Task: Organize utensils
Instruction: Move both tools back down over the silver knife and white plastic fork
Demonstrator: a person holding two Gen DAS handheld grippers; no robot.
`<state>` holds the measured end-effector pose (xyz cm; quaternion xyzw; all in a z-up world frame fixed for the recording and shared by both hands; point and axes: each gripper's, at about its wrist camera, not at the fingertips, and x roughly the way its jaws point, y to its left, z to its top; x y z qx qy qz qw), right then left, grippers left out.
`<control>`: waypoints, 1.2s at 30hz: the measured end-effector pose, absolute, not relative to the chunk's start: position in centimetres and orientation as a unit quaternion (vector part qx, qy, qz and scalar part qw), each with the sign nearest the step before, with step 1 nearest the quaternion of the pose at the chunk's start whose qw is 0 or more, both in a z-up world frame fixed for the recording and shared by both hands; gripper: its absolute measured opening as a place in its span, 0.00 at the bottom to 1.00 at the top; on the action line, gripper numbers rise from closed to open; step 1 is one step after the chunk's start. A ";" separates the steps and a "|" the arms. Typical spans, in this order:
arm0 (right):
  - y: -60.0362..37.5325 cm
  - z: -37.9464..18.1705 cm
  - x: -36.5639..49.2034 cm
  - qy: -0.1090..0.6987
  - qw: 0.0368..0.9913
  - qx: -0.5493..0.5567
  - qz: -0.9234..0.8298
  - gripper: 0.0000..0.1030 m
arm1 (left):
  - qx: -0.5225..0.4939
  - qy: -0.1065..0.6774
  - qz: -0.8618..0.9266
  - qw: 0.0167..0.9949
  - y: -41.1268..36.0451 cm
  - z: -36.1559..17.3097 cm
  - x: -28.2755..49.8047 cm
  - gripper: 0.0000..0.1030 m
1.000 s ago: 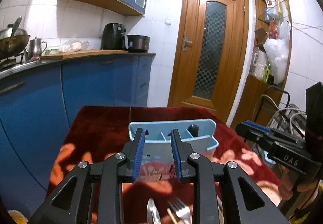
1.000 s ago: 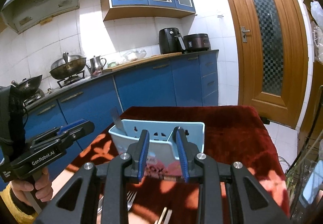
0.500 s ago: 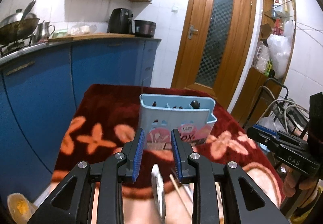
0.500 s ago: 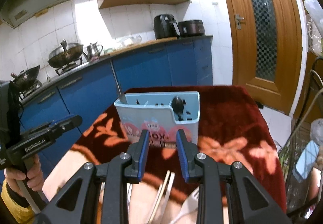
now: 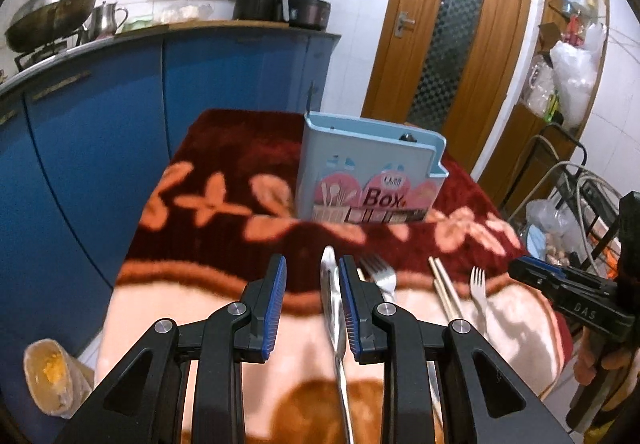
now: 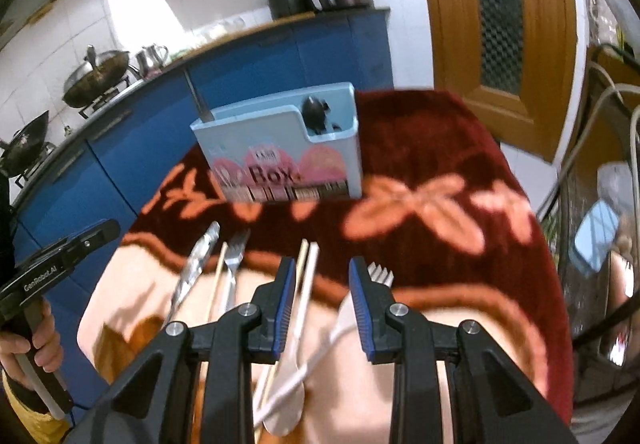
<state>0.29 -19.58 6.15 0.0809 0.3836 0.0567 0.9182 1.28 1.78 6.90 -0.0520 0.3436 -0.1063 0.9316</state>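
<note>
Both wrist views face forward – sharing the utensil box.

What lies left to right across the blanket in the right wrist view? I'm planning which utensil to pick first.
Metal knife → single thin stick → metal fork → chopstick pair → white plastic fork. The blue utensil box stands farther back.

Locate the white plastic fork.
In the left wrist view the white plastic fork lies on the floral cloth at right, just right of the wooden chopsticks, nearer than the blue utensil box.
</note>
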 end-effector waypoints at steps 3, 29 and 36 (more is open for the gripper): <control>-20.3 5.1 0.3 0.415 0.903 0.096 0.054 0.30 | -0.044 0.361 -0.107 0.925 1.5 6.1 1.3 0.28; -22.4 0.2 5.3 0.517 0.836 0.175 0.054 0.30 | -0.039 0.442 -0.128 0.887 0.3 2.2 4.4 0.34; -22.6 0.2 6.0 0.517 0.835 0.178 0.067 0.30 | -0.058 0.489 -0.164 0.855 -0.4 1.2 7.0 0.34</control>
